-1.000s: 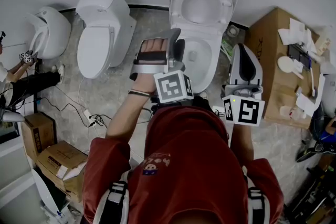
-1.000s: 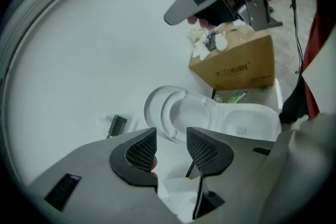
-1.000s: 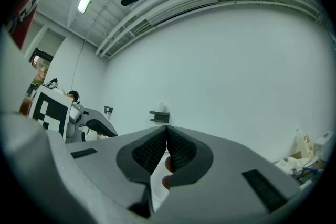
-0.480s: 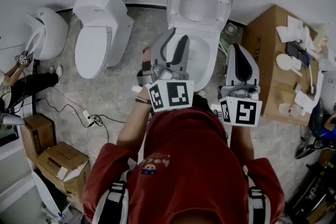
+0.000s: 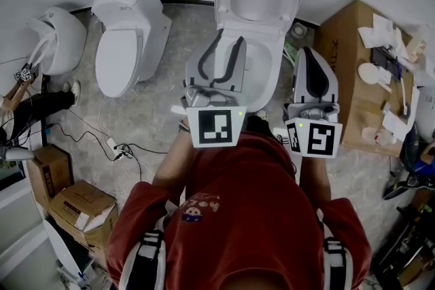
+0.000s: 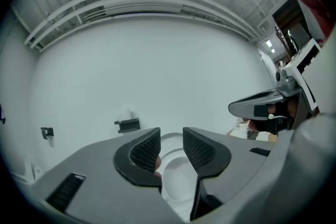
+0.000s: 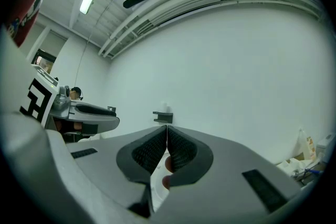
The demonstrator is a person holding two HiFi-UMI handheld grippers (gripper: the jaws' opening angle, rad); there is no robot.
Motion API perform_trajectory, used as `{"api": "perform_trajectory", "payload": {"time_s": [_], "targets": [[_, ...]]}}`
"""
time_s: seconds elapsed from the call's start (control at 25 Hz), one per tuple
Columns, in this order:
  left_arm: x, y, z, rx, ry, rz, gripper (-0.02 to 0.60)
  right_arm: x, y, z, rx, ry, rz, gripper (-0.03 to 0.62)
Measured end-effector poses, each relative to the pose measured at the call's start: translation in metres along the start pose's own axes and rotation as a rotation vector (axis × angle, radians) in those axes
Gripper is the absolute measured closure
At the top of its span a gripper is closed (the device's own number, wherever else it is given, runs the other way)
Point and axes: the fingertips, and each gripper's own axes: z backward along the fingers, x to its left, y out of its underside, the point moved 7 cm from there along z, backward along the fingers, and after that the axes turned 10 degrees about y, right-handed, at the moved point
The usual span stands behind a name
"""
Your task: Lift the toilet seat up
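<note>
The white toilet's seat point(image 5: 230, 0) stands raised against its lid by the wall, leaving the bowl rim point(image 5: 273, 58) bare. My left gripper point(image 5: 230, 41) hovers level over the bowl's near left side. Its jaws are closing, a gap still shows and nothing is between them. In the left gripper view the gripper point(image 6: 171, 139) frames the raised white seat point(image 6: 176, 178) beyond its tips. My right gripper point(image 5: 310, 64) hangs to the right of the bowl; in the right gripper view its pads point(image 7: 167, 136) meet with nothing held.
Two more white toilets point(image 5: 129, 30) point(image 5: 61, 37) stand to the left. A cardboard box point(image 5: 360, 78) with papers and dishes on top sits right of the toilet. Cables point(image 5: 109, 142) and cardboard boxes point(image 5: 75, 207) lie on the floor at the lower left. Another person point(image 5: 27, 105) is at the far left.
The left gripper rolled from lying on its side to upright and moved toward the bowl, its jaws narrowing. The right gripper stayed put.
</note>
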Motion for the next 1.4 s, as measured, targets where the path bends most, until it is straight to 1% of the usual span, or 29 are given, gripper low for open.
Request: {"api": "perform_trajectory", "payload": {"time_s": [0.12,0.2,0.24,0.32,0.4,0.6,0.76,0.88,1.12,1.24,1.4], "targets": [[0.009,-0.001,0.004,-0.023,0.003,-0.007,0.442,-0.001,-0.001,-0.001,-0.002,0.005,-0.003,0.580],[0.013,0.000,0.008,-0.033,-0.007,0.015,0.448,-0.003,-0.001,-0.001,-0.002,0.010,-0.006,0.580],[0.013,0.002,0.009,-0.046,-0.023,0.058,0.451,-0.004,-0.001,-0.001,-0.003,0.013,-0.007,0.580],[0.015,0.005,0.011,-0.083,-0.065,0.170,0.456,-0.006,-0.001,0.000,-0.005,0.019,-0.008,0.580],[0.017,0.005,0.013,-0.103,-0.087,0.213,0.462,-0.007,-0.001,0.001,-0.005,0.024,-0.008,0.580],[0.024,0.004,0.020,-0.112,-0.112,0.232,0.491,-0.003,-0.003,0.001,-0.010,0.030,-0.010,0.580],[0.024,0.004,0.021,-0.117,-0.122,0.228,0.510,-0.002,-0.002,0.000,-0.013,0.025,-0.014,0.580],[0.022,0.002,0.020,-0.128,-0.118,0.236,0.527,-0.005,-0.003,0.001,-0.013,0.028,-0.014,0.580],[0.020,0.005,0.022,-0.123,-0.102,0.262,0.569,-0.005,-0.003,0.002,-0.013,0.033,-0.009,0.580],[0.018,0.005,0.022,-0.126,-0.080,0.270,0.571,-0.004,-0.004,0.003,-0.012,0.034,-0.004,0.580],[0.015,0.006,0.021,-0.122,-0.078,0.273,0.571,-0.005,-0.003,0.005,-0.011,0.033,0.013,0.580]]}}
